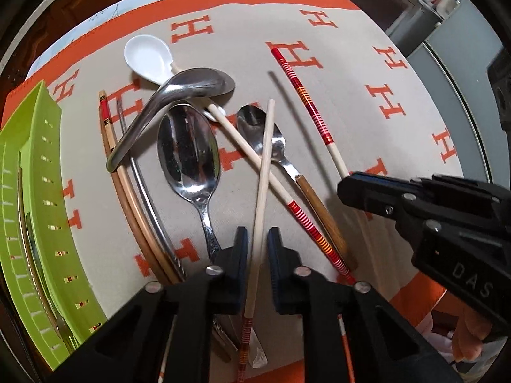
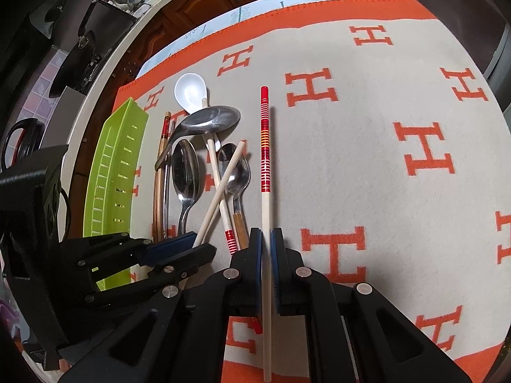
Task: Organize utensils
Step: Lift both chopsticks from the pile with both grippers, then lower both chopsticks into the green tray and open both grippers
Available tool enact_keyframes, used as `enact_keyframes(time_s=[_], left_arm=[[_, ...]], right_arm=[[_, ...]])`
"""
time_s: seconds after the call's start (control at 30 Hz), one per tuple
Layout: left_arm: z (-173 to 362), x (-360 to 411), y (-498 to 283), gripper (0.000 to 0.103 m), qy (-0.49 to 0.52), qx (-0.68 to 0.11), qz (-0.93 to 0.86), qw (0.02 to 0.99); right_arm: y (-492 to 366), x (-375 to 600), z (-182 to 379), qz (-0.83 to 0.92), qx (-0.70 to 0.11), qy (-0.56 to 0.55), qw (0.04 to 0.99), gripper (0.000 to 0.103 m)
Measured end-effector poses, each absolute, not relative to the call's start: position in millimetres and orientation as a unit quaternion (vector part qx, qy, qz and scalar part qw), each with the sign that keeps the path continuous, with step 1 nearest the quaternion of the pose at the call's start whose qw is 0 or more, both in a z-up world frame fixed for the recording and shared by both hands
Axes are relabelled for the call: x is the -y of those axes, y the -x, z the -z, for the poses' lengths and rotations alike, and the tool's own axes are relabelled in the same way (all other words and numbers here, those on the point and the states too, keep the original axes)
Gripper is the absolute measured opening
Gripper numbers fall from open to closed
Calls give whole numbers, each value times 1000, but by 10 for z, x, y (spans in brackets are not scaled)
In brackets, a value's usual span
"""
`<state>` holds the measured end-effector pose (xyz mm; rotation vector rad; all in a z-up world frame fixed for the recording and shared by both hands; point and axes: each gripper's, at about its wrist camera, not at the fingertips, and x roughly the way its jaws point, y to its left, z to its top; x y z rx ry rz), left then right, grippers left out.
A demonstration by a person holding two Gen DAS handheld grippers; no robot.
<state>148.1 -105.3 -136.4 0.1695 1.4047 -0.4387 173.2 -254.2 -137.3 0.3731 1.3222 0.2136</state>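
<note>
Both claws clenched on a chopstick each, sorting under way beside the green tray.

Left claw (image 1: pixel 257 268) right up close grips a pale chopstick (image 1: pixel 263 172) whose tip leans out across the small spoon (image 1: pixel 258 127) in the pile; right claw (image 2: pixel 265 265) pinches the red-banded chopstick (image 2: pixel 264 146), which runs straight away from it, well clear of the green tray (image 2: pixel 108 172) on the pile's far side. My read: this is the pairing-up step, and next comes lifting both sticks free without dragging the third chopstick (image 1: pixel 255 159) they cross, then carrying them to the tray. Loose cutlery lies just beside the tray on the orange-lettered cloth (image 2: pixel 399 191) covering the worktop: a white soup spoon (image 1: pixel 148 57), a steel ladle (image 1: pixel 191 87) resting over it, a big spoon (image 1: pixel 188 153).
</note>
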Motion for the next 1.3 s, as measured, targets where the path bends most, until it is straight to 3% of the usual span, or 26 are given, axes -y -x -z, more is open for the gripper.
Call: enact_keyframes(time_s=[0.3,0.7,0.9,1.1,1.3], left_arm=[[1233,709,-1442,3,26,-650,198,733],[395,-449,-1380,3,76,-572,121,808],[482,-1080,-1619,3,95,-558,48,823],[696,-1218,-1733,3,100,-564,37,819],[758,-1251,-1729,8,87,-563,35,821]], right_arm=[[-1639,2522,1216,-109,-600,-172,774,6],[-1516,2095,719,-164,-578,-153,784,6],[-1614,1631,384,-203,-573,-144,781,6],[-1954,944,94,-223,-582,-148,768,6],[-2290,341,186,-207,-605,-140,756,6]])
